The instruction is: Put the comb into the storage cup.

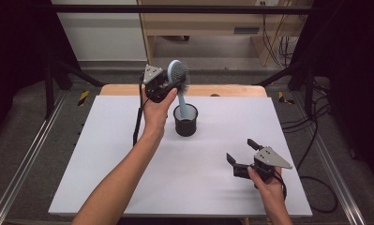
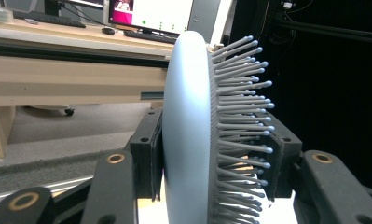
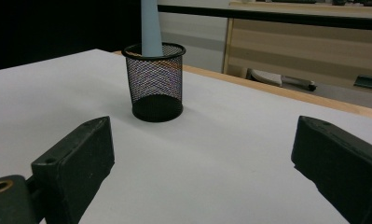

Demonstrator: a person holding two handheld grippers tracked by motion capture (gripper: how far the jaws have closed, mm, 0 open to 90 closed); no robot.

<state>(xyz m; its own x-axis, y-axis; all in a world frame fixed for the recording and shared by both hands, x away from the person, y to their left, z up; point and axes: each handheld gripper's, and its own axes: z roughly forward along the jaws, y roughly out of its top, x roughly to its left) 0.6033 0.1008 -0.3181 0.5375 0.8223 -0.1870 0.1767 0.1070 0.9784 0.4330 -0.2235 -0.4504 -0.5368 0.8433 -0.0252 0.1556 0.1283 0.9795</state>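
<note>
While the left gripper (image 1: 175,86) is held up near 12 o'clock above the table (image 1: 105,154), its 2 black jaws are clamped on the head of a pale blue hairbrush (image 1: 179,75). In the left gripper view the brush head (image 2: 188,140) is seen edge-on as a smooth, matte, oval plastic paddle, with 1 jaw pressed on its rounded back and the other against the bristle side. The bristles (image 2: 242,107) are thin grey pins with small ball tips, set in dense rows.

The tapered handle (image 1: 183,107) is pointed down at 6 o'clock from the head, and its tip is lowered into a black wire-mesh cup (image 1: 185,121). The cup (image 3: 155,88) is a round, slightly tapered basket with a solid rim and base, standing upright just past the centre of the table. In the right gripper view the blue handle (image 3: 151,28) is seen rising out of the cup's mouth.

The right gripper (image 1: 241,154) is held low over the smooth white tabletop at about 4 o'clock, well apart from the cup. Its blocky black jaws are spread wide with nothing between them.
</note>
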